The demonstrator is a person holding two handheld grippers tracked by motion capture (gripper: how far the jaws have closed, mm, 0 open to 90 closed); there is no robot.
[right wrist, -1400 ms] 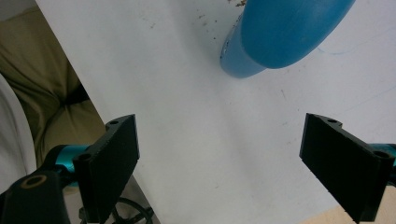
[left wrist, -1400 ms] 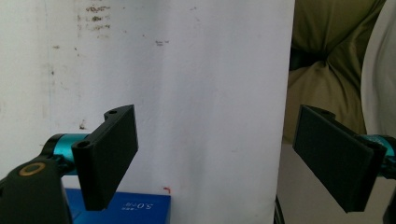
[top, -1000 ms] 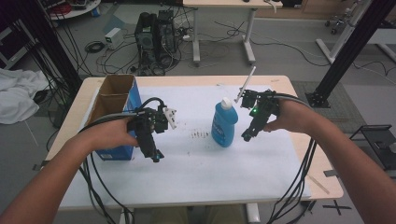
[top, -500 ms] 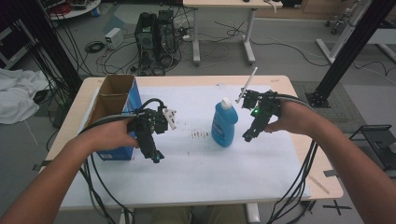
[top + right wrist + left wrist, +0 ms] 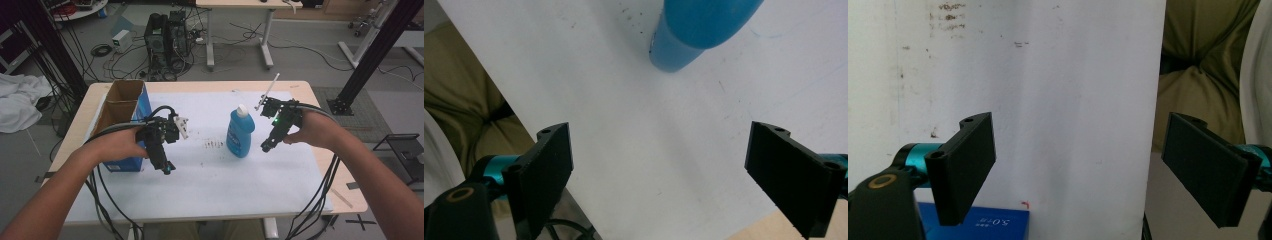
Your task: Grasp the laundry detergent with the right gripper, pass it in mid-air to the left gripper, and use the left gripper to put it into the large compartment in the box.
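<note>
A blue bottle (image 5: pixel 240 132) with a white cap stands upright near the middle of the white table sheet (image 5: pixel 210 180); its blue base (image 5: pixel 684 45) shows at the top of the right gripper view. My right gripper (image 5: pixel 266 145) hangs just right of the bottle, pointing down, jaws wide apart and empty (image 5: pixel 664 175). My left gripper (image 5: pixel 166 167) hovers over the sheet left of the bottle, beside the blue box (image 5: pixel 131 159); its jaws are also wide apart with nothing between them (image 5: pixel 1083 175).
An open cardboard box with blue sides (image 5: pixel 120 105) stands at the table's left. A dark smudge (image 5: pixel 214 144) marks the sheet left of the bottle. Cables (image 5: pixel 310 200) trail off the front edge. Desks, a computer tower (image 5: pixel 167 35) and a black frame stand beyond.
</note>
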